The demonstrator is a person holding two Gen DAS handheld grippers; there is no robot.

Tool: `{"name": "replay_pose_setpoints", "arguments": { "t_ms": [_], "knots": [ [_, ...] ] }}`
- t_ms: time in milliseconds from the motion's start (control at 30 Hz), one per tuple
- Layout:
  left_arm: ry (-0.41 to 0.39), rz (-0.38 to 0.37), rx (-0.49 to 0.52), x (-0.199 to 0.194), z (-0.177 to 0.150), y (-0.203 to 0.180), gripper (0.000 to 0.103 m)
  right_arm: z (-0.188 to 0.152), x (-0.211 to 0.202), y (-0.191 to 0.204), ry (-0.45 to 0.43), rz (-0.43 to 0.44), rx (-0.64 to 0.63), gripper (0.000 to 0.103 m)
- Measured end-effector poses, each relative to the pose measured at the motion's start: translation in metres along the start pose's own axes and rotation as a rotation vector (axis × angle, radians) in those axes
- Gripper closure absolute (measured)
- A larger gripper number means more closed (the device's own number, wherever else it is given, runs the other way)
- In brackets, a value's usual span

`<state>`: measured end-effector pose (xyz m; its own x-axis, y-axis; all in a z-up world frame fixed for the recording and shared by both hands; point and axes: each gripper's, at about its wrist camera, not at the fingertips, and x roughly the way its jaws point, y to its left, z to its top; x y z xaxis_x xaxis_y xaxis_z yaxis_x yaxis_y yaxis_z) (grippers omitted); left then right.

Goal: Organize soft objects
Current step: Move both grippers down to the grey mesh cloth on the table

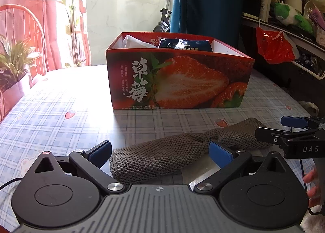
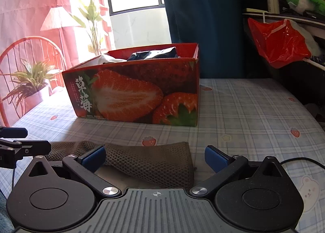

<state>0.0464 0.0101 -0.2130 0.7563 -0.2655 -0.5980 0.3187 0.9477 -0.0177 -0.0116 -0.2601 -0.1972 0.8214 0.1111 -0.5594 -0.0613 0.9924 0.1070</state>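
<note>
A grey-brown knitted cloth lies flat on the checked tablecloth, just in front of both grippers; it also shows in the right wrist view. My left gripper is open, its blue pads either side of the cloth's left end. My right gripper is open over the cloth's right end, and shows in the left wrist view. Behind the cloth stands a red strawberry-print box, open on top, holding a white item and a dark packet. The box also shows in the right wrist view.
A potted plant and a red wire chair stand at the table's left edge. A red plastic bag hangs from a cluttered shelf on the right. The tablecloth spreads right of the box.
</note>
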Motion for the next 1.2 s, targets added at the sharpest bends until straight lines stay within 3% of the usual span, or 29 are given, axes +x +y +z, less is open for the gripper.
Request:
{"name": "replay_pose_setpoints", "arguments": {
  "t_ms": [233,467,633,833,1200],
  "knots": [
    [0.059,0.001,-0.035,0.012,-0.009,0.005,0.0,-0.013,0.006,0.006,0.036,0.003,-0.023,0.001],
    [0.041,0.088,-0.101,0.014,-0.004,0.019,0.001,-0.002,0.012,0.006,-0.015,-0.059,-0.053,0.001],
    [0.081,0.103,-0.153,0.029,0.004,0.027,0.019,0.001,0.032,0.006,0.023,-0.071,-0.068,0.001],
    [0.145,0.111,-0.176,0.045,-0.002,0.032,0.02,-0.003,0.047,-0.001,0.035,-0.106,-0.025,0.001],
    [0.148,0.109,-0.161,0.046,-0.011,0.03,0.02,-0.012,0.054,-0.002,0.084,-0.133,-0.032,0.0]
  ]
}}
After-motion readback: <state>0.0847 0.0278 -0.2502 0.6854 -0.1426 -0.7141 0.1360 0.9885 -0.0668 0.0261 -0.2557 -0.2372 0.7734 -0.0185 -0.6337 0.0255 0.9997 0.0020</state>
